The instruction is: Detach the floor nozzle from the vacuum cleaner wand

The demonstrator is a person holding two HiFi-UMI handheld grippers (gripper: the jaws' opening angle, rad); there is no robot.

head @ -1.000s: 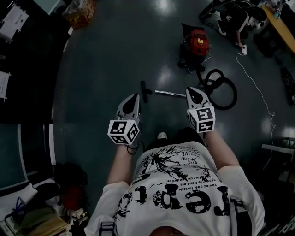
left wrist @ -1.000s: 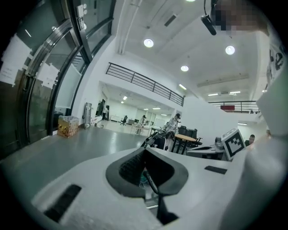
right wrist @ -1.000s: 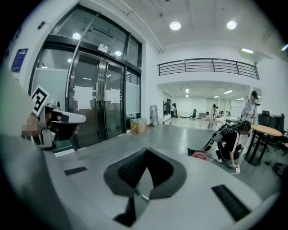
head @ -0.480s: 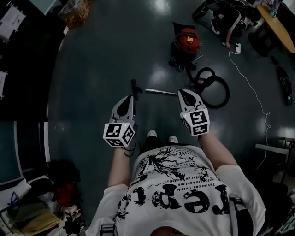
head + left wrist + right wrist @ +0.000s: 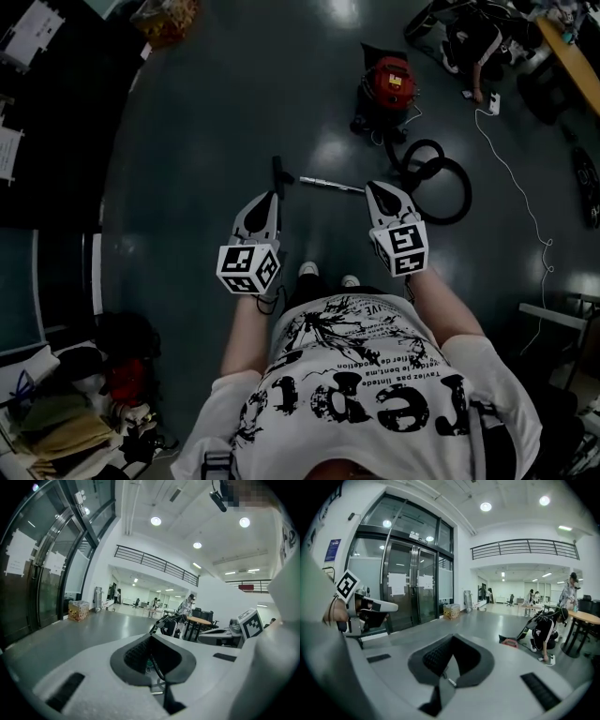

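Standing over the job: I hold the left tool [image 5: 273,195] and the right tool [image 5: 373,187] out ahead of me above the dark floor [image 5: 187,131], my shoes [image 5: 307,270] just behind them.
Tools: both pairs of jaws are pressed together, with nothing between them in either gripper view.
Floor nozzle: the black floor nozzle [image 5: 278,174] lies on the floor just beyond the left tool's tip.
Wand: the wand [image 5: 330,185] runs right from the nozzle, and its right end is near the right tool's tip.
Beyond: the hose [image 5: 441,183] coils to the right, and the red vacuum cleaner [image 5: 392,82] sits farther off.
Joint: from up here it is too small to tell whether nozzle and wand are locked together or only lie in line. The scene fits either.
Doing it well: I judge the joint should be read first, by bringing a tool camera down for a close look. I should keep my feet off the hose and commit to no grip before then.
Since a second ago: the nozzle sat right of the left tool's tip and is now straight beyond it. Two shoes show where one did, and the jaws are shut as before.
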